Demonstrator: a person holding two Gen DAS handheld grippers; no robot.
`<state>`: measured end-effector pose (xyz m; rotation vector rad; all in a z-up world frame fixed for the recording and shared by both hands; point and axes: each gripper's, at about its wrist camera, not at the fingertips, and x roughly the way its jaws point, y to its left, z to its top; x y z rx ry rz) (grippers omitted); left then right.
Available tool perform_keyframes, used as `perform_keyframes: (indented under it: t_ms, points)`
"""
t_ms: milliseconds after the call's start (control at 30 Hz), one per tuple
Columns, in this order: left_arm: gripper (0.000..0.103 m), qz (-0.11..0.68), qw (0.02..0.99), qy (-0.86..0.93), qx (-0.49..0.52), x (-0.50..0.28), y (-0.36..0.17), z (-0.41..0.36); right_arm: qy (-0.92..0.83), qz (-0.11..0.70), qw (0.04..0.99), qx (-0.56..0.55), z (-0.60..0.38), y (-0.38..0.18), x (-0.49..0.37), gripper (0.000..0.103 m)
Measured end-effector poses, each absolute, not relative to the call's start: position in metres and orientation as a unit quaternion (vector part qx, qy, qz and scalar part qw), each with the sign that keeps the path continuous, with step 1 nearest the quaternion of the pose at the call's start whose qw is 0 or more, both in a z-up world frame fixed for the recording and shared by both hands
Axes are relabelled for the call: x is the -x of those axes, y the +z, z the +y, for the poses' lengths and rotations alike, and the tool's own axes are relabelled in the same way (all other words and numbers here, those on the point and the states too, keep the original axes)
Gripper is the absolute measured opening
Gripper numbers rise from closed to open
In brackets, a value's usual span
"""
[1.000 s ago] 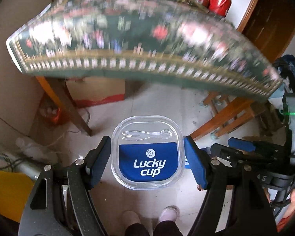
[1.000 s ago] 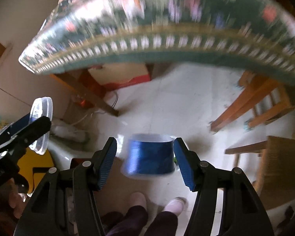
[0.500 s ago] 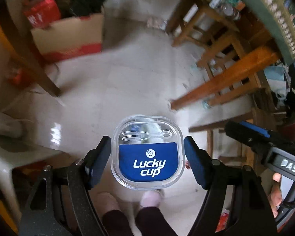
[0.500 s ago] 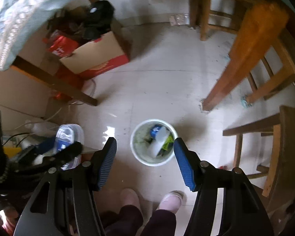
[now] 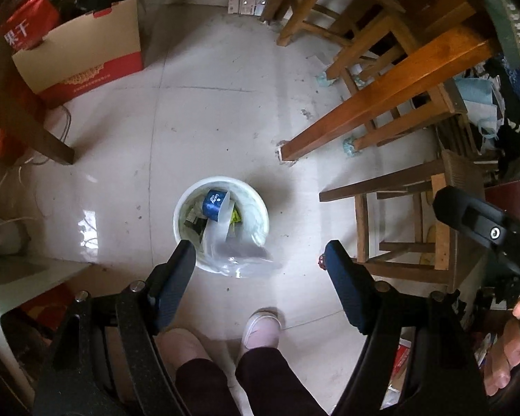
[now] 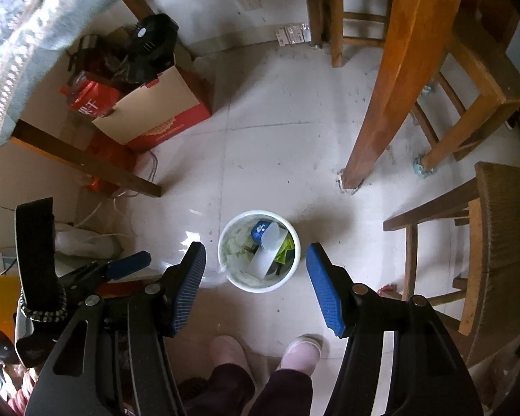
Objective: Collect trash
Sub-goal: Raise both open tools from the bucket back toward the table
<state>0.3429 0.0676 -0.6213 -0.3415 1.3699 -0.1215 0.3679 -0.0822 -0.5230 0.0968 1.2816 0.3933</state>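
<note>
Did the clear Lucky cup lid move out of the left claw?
Yes. The clear plastic lid left the open left claw and now lies tilted on the near rim of the white round bin on the floor.

White bin (image 5: pixel 222 223) and cardboard box (image 5: pixel 83 52) stand on tiled floor (image 5: pixel 208 121).
</note>
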Motion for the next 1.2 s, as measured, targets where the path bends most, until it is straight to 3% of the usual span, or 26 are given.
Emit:
perform_keyframes:
  t_ms: [333, 800, 1200]
  points:
    - [0.076, 0.597, 0.790, -0.041, 0.133, -0.333, -0.525, 0.076, 0.194, 0.568, 0.799, -0.042, -0.084, -0.454, -0.360, 0.057]
    - [0.076, 0.470, 0.875, -0.024, 0.110, -0.306, -0.291, 0.107, 0.202, 0.487, 0.848, -0.048, -0.081, -0.280, -0.330, 0.057]
    - [0.076, 0.340, 0.936, -0.034, 0.084, -0.251, -0.117, 0.125, 0.189, 0.360, 0.913, -0.040, -0.078, -0.120, -0.268, 0.057]
